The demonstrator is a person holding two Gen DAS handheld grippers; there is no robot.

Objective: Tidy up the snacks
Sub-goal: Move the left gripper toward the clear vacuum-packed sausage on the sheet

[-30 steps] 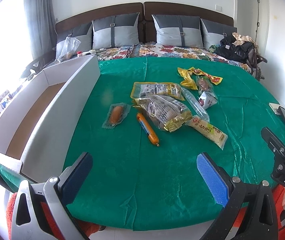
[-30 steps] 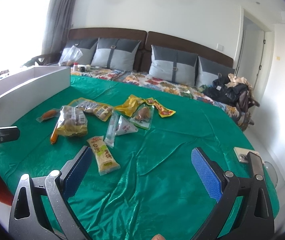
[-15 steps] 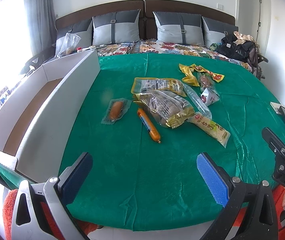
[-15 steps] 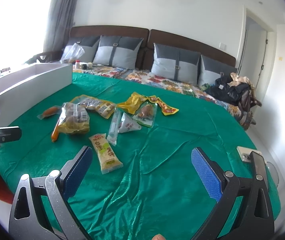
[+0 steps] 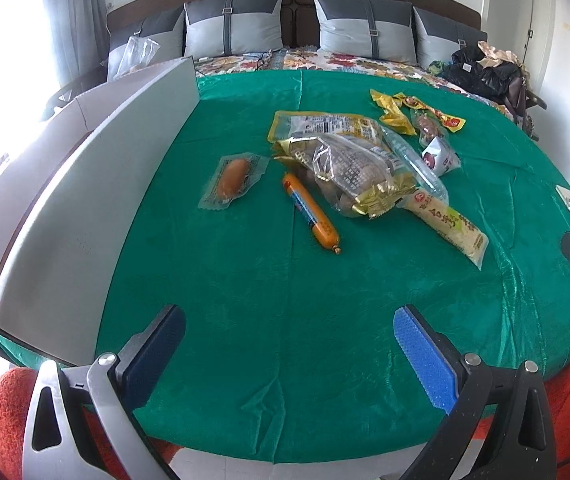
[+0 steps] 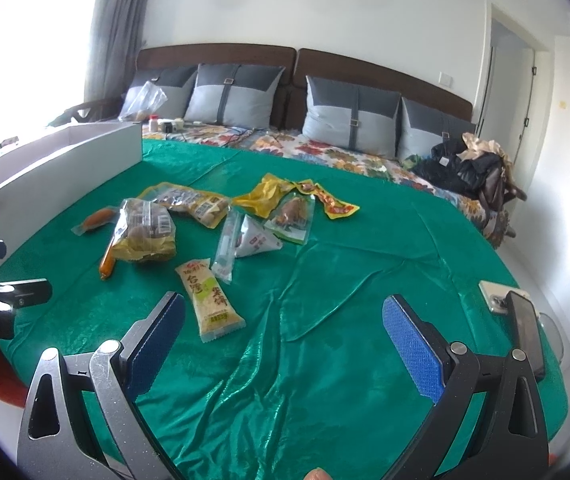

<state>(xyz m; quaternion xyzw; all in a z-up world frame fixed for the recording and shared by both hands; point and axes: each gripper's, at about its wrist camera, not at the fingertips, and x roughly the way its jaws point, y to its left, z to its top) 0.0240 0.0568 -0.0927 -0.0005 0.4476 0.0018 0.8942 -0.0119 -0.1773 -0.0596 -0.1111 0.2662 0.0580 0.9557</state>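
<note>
1. Ahead of the left gripper (image 5: 289,332), in the left wrist view, the snacks lie scattered on the green cloth (image 5: 285,300), well apart from the fingertips. Its jaws stand wide and hold nothing.
2. Nearest on this side is the orange sausage stick (image 5: 311,213), straight ahead and a touch right of centre; its long axis runs from far-left to near-right, roughly along the gripper's line of reach, so the jaws would close across it without much turning, I judge.
3. Left of it lies the small sealed sausage pack (image 5: 233,179), and further left again stands the white box (image 5: 85,200), its long wall running beside the cloth.
4. Across the same cloth in the right wrist view, the right gripper (image 6: 283,330) is also wide and empty.
5. Its nearest snack is the long rice-cracker pack (image 6: 209,300), just ahead of the left fingertip, long axis pointing away and slightly left.
6. My judgement: the left arm is nearer both the sausage stick and the box, so it suits that item; the right arm is nearer the cracker pack.
</note>
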